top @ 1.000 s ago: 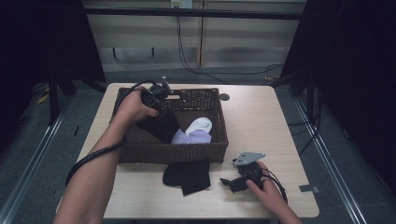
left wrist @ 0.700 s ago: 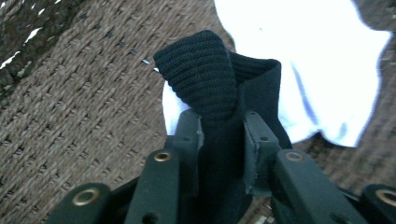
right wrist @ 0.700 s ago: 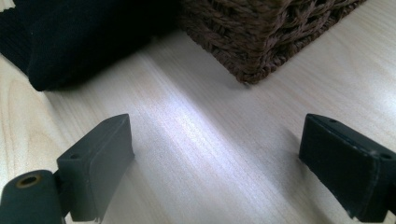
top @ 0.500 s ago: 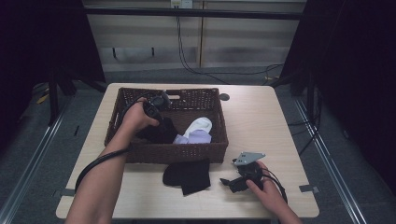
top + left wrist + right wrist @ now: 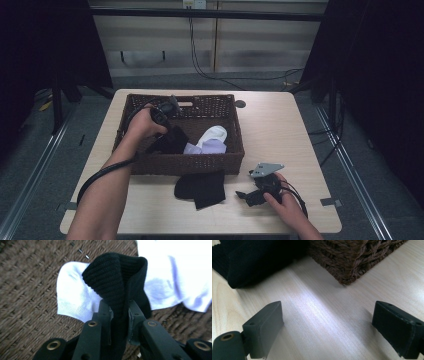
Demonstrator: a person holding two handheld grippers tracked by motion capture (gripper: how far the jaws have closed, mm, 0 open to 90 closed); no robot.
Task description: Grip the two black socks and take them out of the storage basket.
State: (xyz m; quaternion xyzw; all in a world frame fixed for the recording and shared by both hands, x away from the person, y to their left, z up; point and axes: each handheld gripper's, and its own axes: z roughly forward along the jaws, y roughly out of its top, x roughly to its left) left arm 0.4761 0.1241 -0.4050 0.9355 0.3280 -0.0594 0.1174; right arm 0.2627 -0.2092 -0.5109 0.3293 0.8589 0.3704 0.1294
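On the left of the high view, the left gripper [image 5: 167, 112] is down inside the brown woven basket [image 5: 230, 107]. Its jaws have just been closing and now pinch a black knitted sock [image 5: 120, 282], which lies on white socks [image 5: 72, 300] there. At the lower right, the right gripper [image 5: 255, 192] rests on the pale wooden table [image 5: 280, 125], jaws wide apart and holding nothing, near another black sock [image 5: 200, 187].

The left gripper [image 5: 119, 315] pinches a black sock [image 5: 120, 282]. White socks [image 5: 75, 300] lie under it on the basket floor [image 5: 27, 290].
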